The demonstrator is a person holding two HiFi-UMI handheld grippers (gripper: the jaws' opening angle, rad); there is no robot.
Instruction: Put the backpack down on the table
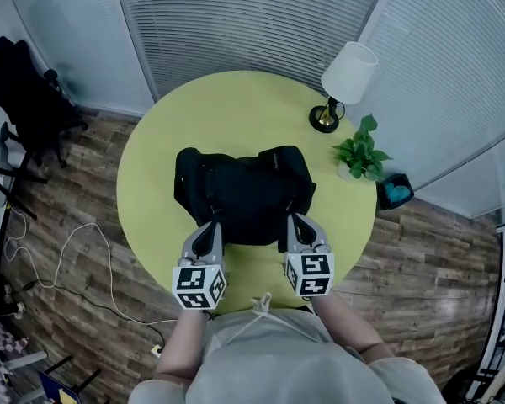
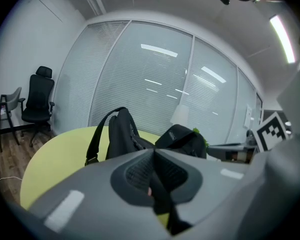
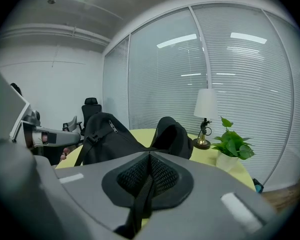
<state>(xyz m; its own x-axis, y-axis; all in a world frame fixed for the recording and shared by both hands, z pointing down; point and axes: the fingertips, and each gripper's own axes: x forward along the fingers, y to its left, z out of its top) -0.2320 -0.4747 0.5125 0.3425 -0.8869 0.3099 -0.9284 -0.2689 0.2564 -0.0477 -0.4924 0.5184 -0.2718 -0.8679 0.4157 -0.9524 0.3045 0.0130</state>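
Observation:
A black backpack (image 1: 244,188) lies on the round yellow-green table (image 1: 236,99), its near edge toward me. My left gripper (image 1: 212,227) is at the pack's near left side, and the left gripper view shows its jaws shut on a black strap (image 2: 161,196). My right gripper (image 1: 296,222) is at the near right side, shut on another black strap (image 3: 140,199). In both gripper views the backpack (image 2: 122,134) (image 3: 110,139) bulks up just beyond the closed jaws.
A white-shaded lamp (image 1: 345,78) and a potted plant (image 1: 362,154) stand at the table's far right. A black office chair (image 1: 25,99) is on the left and a white cable (image 1: 67,251) trails over the wooden floor. Glass walls with blinds ring the back.

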